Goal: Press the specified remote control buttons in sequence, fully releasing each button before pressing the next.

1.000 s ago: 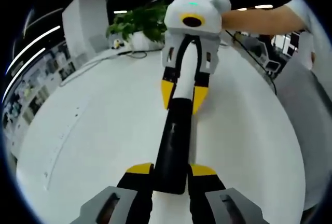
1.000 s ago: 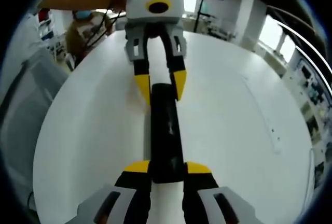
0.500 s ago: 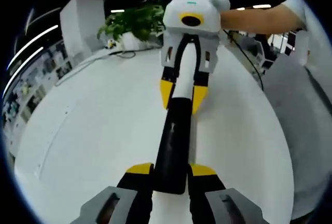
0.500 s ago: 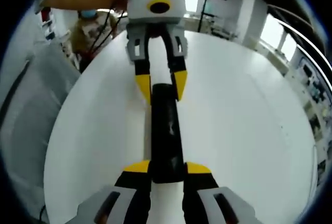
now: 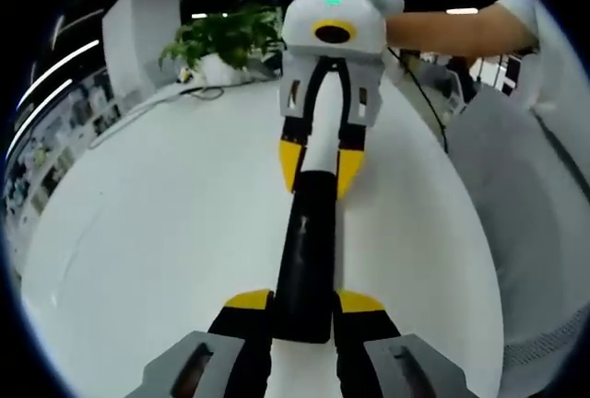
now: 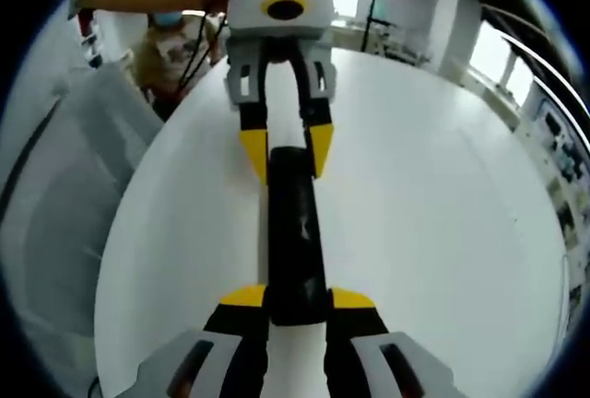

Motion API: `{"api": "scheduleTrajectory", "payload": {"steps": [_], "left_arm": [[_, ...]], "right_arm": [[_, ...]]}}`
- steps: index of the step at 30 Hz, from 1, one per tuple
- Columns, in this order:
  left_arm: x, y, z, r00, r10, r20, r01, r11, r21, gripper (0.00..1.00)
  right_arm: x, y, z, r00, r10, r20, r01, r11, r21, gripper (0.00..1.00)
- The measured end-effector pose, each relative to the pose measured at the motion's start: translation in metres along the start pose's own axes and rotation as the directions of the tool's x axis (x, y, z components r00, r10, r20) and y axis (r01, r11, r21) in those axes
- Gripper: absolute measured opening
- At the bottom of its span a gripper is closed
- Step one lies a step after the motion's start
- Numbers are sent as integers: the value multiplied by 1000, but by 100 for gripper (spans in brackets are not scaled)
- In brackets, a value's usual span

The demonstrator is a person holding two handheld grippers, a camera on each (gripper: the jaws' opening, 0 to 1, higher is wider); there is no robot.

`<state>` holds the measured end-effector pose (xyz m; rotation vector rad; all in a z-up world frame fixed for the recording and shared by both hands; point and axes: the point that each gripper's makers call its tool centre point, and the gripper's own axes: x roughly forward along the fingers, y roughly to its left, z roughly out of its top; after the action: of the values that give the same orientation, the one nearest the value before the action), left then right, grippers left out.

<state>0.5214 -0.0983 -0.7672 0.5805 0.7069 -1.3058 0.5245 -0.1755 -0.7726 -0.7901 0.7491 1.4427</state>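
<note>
plant point(image 5: 226, 37) leaves sit at the far left of the white table point(image 5: 157, 223) in the left gripper view, beside a cable that trails across the tabletop. in the middle of that view the black remote control point(image 5: 309, 255) stretches lengthwise above the table, its near end clamped between the yellow-tipped jaws of the left gripper point(image 5: 304, 304), which are closed tight on its sides. the far end, where a white section begins, is pinched by the right gripper point(image 5: 319, 160) facing in, jaws drawn in against it. to the right a person's bare arm point(image 5: 452, 29) reaches to that gripper.

in the right gripper view the remote control point(image 6: 293, 232) runs down the centre, gripped near by the right gripper point(image 6: 295, 304) and far by the left gripper point(image 6: 284, 151). the table point(image 6: 442, 232) spreads to the right.
</note>
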Motion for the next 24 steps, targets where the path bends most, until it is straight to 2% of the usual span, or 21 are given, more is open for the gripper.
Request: {"api": "scheduleTrajectory", "payload": {"steps": [13,24], "left_arm": [[2,-14,-4,1000,-18,-26,18,1000,5,24],[2,-16,-5,999,-19,-26,19,1000,-1,24]], "right_arm": [[5,15,-1,1000,9,8,-9,1000,16,19],[4,18,-2,1000,11,11,-11,1000,16,19]]}}
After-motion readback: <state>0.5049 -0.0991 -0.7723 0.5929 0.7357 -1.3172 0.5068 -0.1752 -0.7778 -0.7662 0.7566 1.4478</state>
